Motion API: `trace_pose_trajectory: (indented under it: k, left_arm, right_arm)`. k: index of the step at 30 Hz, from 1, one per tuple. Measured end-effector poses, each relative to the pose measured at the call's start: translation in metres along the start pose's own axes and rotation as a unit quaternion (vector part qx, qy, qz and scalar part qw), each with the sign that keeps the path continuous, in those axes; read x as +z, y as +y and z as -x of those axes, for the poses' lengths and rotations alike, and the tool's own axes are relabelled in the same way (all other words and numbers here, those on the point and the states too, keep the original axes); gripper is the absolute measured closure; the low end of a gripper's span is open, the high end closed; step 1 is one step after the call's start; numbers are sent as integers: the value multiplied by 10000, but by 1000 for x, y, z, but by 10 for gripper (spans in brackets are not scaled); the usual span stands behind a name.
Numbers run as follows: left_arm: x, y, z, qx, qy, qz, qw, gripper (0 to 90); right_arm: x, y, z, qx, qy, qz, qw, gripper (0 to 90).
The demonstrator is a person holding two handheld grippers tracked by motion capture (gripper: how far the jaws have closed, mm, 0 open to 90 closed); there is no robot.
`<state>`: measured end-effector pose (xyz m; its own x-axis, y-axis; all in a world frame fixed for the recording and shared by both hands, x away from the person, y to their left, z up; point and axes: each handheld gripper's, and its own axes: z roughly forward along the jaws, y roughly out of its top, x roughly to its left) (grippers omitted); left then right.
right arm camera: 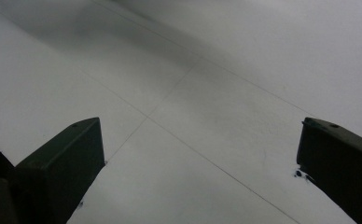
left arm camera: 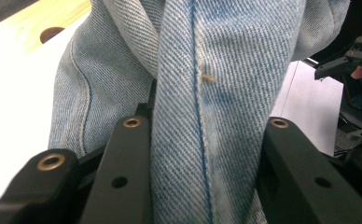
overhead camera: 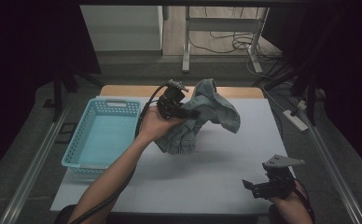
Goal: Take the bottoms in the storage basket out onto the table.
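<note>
A light blue denim garment [overhead camera: 207,112] hangs bunched above the middle of the white table, its lower end touching the top. My left gripper [overhead camera: 188,113] is shut on a thick fold of it; in the left gripper view the denim [left arm camera: 202,93] is pinched between both black jaws. My right gripper [overhead camera: 250,186] rests low at the table's front right corner, open, its jaws wide apart over bare white table [right arm camera: 179,116] with nothing between them.
A light blue plastic basket [overhead camera: 87,135] stands at the table's left side, with nothing in it. The white table sheet [overhead camera: 202,177] spreads in front. A wooden strip [overhead camera: 132,90] runs along the far edge. Cables and a power strip [overhead camera: 295,119] lie on the floor at right.
</note>
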<state>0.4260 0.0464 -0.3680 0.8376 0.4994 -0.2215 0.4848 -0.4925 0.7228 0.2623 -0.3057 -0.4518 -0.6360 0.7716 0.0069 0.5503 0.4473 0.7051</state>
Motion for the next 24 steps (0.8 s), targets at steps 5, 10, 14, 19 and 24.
trace_pose_trajectory:
  k: [5, 10, 14, 19, 24]
  left_arm:
    - [7, -3, 0, -14, -4, -11, 10000, 677]
    - [12, -5, -1, 10, 2, -38, 10000, 675]
    - [18, -7, -2, 19, 40, -77, 10000, 672]
    - [25, -12, -4, -31, 36, -62, 10000, 670]
    - [28, -14, -5, -61, 25, -19, 10000, 667]
  right_arm:
    - [0, 0, 0, 0, 3, 3, 10000, 10]
    - [0, 0, 0, -1, 7, 5, 10000, 10]
    - [0, 0, 0, -8, 10, -2, 10000, 10]
    - [0, 0, 0, -15, 13, -3, 10000, 10]
    - [0, 0, 0, -22, 20, 3, 10000, 10]
